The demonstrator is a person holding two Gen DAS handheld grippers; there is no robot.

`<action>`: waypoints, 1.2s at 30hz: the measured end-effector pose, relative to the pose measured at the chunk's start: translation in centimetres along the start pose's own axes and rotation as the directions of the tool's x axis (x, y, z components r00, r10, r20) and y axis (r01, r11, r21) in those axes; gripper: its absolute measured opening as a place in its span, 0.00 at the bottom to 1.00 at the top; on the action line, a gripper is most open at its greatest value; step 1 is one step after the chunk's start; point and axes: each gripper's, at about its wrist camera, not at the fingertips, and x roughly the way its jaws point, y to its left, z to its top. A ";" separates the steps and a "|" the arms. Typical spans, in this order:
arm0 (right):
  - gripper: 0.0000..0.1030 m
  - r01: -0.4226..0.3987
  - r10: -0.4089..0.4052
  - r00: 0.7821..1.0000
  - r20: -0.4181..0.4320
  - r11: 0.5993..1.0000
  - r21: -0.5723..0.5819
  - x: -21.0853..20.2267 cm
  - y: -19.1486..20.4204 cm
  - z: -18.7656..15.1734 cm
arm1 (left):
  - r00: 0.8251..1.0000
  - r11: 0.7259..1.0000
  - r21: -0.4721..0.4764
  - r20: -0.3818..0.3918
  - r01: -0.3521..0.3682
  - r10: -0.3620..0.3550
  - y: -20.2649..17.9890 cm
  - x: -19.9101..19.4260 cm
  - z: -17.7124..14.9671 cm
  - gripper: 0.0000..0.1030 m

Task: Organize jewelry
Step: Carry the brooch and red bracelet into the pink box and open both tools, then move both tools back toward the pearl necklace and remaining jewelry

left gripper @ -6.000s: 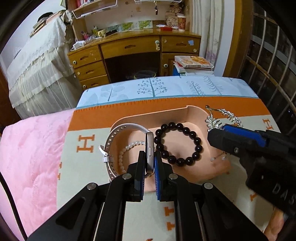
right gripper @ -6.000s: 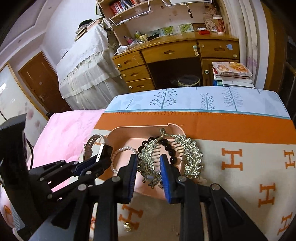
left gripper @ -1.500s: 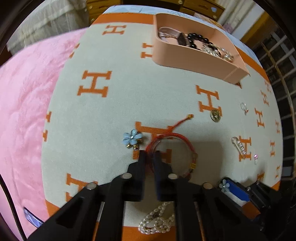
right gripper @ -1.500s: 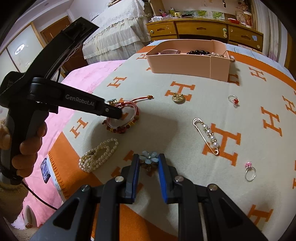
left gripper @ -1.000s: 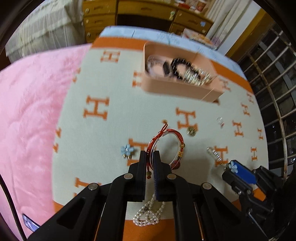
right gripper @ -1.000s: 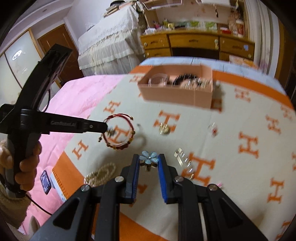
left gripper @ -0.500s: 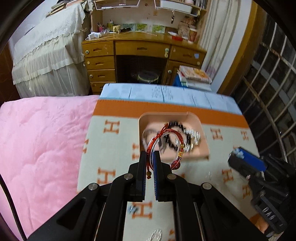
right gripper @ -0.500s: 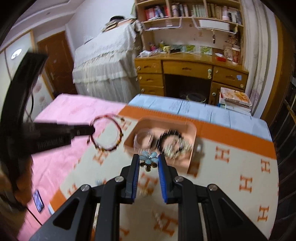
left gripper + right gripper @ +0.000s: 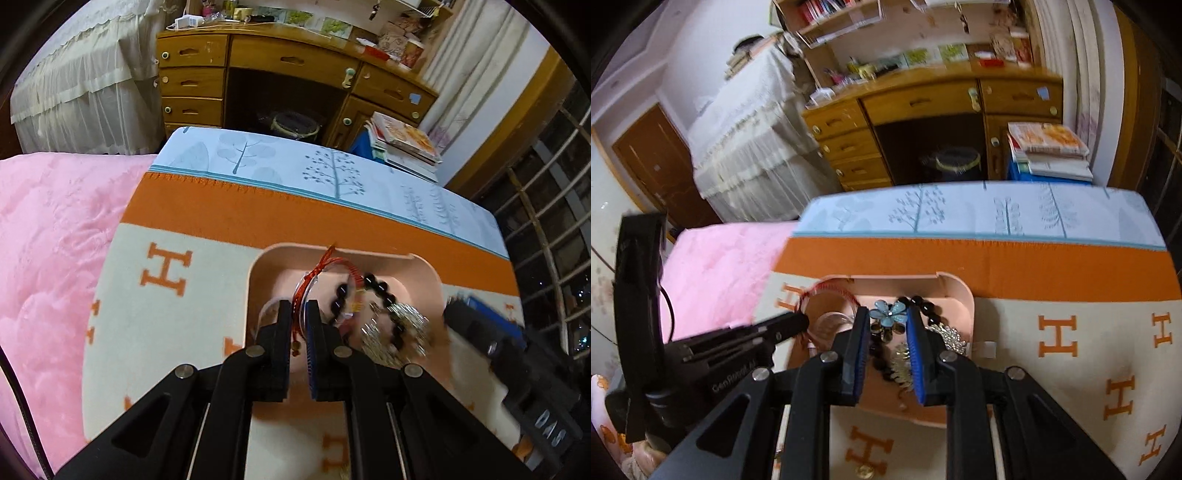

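The red string bracelet (image 9: 325, 275) stands on edge, its ring rising from my left gripper (image 9: 300, 325) toward the upper middle of the frame, directly over the pink tray (image 9: 255, 280). That claw pinches it, just beginning to ease. My right gripper (image 9: 886, 325) clamps the blue flower clip (image 9: 889, 313) (also above the tray, centre frame).

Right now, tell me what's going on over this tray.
A person is sorting jewelry into a pink tray on an orange-and-cream blanket. The left hand-held gripper holds a red string bracelet over the tray; its jaws are just beginning to open, the bracelet between them. The right hand-held gripper pinches a blue flower brooch above the same tray. A black bead bracelet and a silver leaf piece already lie inside.
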 end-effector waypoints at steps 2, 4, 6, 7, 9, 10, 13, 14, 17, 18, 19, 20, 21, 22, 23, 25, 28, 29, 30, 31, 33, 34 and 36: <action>0.20 0.029 -0.029 0.999 -0.028 1.000 0.006 0.9 -0.2 -0.3 | 1.000 1.000 0.014 -0.002 -0.011 0.011 0.0 0.7 0.0 0.23; 0.20 0.017 -0.016 0.998 -0.057 1.000 0.013 1.7 -0.5 -0.8 | 1.000 1.000 0.030 0.009 -0.003 0.002 -0.1 0.8 -0.3 0.44; 0.20 0.013 -0.012 0.998 -0.061 1.000 0.015 1.6 -0.8 -1.2 | 1.000 0.999 0.050 0.029 -0.004 0.003 -0.2 0.2 -0.8 0.64; 0.20 0.013 -0.013 0.998 -0.059 1.000 0.012 1.5 -0.8 -1.4 | 0.999 0.998 0.055 0.040 -0.010 0.008 -0.1 -0.2 -1.0 0.65; 0.21 0.008 -0.008 0.999 -0.053 1.000 0.011 1.0 -1.0 -1.7 | 0.999 0.999 0.050 0.039 -0.003 0.001 0.3 -0.8 -1.4 0.65; 0.21 0.004 -0.003 0.999 -0.051 1.000 0.014 0.7 -1.0 -1.9 | 0.999 0.999 0.042 0.034 0.000 -0.002 0.6 -1.1 -1.6 0.65; 0.20 -0.012 0.013 0.999 -0.046 1.000 0.016 -0.3 -1.2 -2.6 | 1.000 1.000 0.025 0.030 -0.005 0.005 1.7 -2.3 -2.7 0.65; 0.20 -0.014 0.014 0.999 -0.044 1.000 0.007 -0.8 -1.1 -3.2 | 1.000 1.000 0.025 0.029 -0.010 0.010 1.9 -2.6 -3.0 0.65; 0.20 -0.019 0.018 0.999 -0.046 1.000 -0.020 -1.9 -0.6 -4.5 | 0.999 0.999 0.025 0.022 -0.030 0.029 2.8 -3.7 -4.3 0.65; 0.20 -0.023 0.022 0.999 -0.047 0.999 -0.027 -2.3 -0.5 -5.0 | 0.999 0.999 0.026 0.020 -0.034 0.034 3.2 -4.1 -4.9 0.65; 0.20 -0.028 0.027 0.999 -0.047 0.999 -0.030 -2.7 -0.5 -5.3 | 0.999 0.999 0.027 0.019 -0.038 0.038 3.5 -4.5 -5.3 0.65; 0.20 -0.032 0.031 0.998 -0.048 0.999 -0.034 -3.1 -0.4 -5.8 | 0.999 0.999 0.027 0.020 -0.042 0.041 3.7 -4.8 -5.8 0.65; 0.20 -0.037 0.035 0.998 -0.048 0.999 -0.037 -3.6 -0.3 -6.3 | 0.999 0.999 0.028 0.020 -0.045 0.045 4.0 -5.2 -6.3 0.65; 0.20 -0.043 0.041 0.998 -0.047 0.998 -0.040 -4.0 -0.3 -6.8 | 0.999 0.998 0.031 0.020 -0.049 0.049 4.2 -5.7 -6.9 0.65; 0.20 -0.045 0.043 0.998 -0.047 0.998 -0.043 -4.4 -0.2 -7.2 | 0.999 0.998 0.034 0.019 -0.052 0.051 4.3 -5.9 -7.3 0.65; 0.20 -0.048 0.046 0.998 -0.044 0.998 -0.048 -5.4 0.0 -8.2 | 0.999 0.998 0.043 0.015 -0.050 0.049 4.5 -6.8 -8.3 0.65; 0.20 -0.053 0.051 0.998 -0.042 0.997 -0.052 -6.6 0.1 -9.4 | 0.999 0.997 0.060 0.011 -0.041 0.040 4.6 -8.3 -9.6 0.65; 0.20 -0.052 0.050 0.998 -0.045 0.997 -0.052 -7.0 0.2 -9.8 | 0.999 0.997 0.069 0.014 -0.040 0.039 4.6 -8.8 -10.0 0.65; 0.20 -0.053 0.050 0.998 -0.048 0.997 -0.052 -7.3 0.1 -10.1 | 0.999 0.996 0.077 0.018 -0.041 0.040 4.5 -9.3 -10.3 0.65; 0.20 -0.056 0.053 0.997 -0.051 0.997 -0.053 -7.7 0.2 -10.5 | 0.999 0.995 0.086 0.023 -0.044 0.042 4.5 -9.8 -10.7 0.65; 0.20 -0.056 0.053 0.997 -0.060 0.997 -0.055 -8.4 0.2 -11.1 | 0.999 0.994 0.104 0.033 -0.043 0.040 4.2 -11.0 -11.4 0.65; 0.20 -0.059 0.056 0.996 -0.064 0.997 -0.054 -8.9 0.2 -11.4 | 0.999 0.993 0.110 0.036 -0.039 0.035 4.1 -11.5 -11.7 0.65; 0.20 -0.064 0.060 0.996 -0.069 0.997 -0.050 -9.6 0.0 -12.0 | 0.999 0.992 0.120 0.042 -0.027 0.022 4.0 -12.5 -12.5 0.67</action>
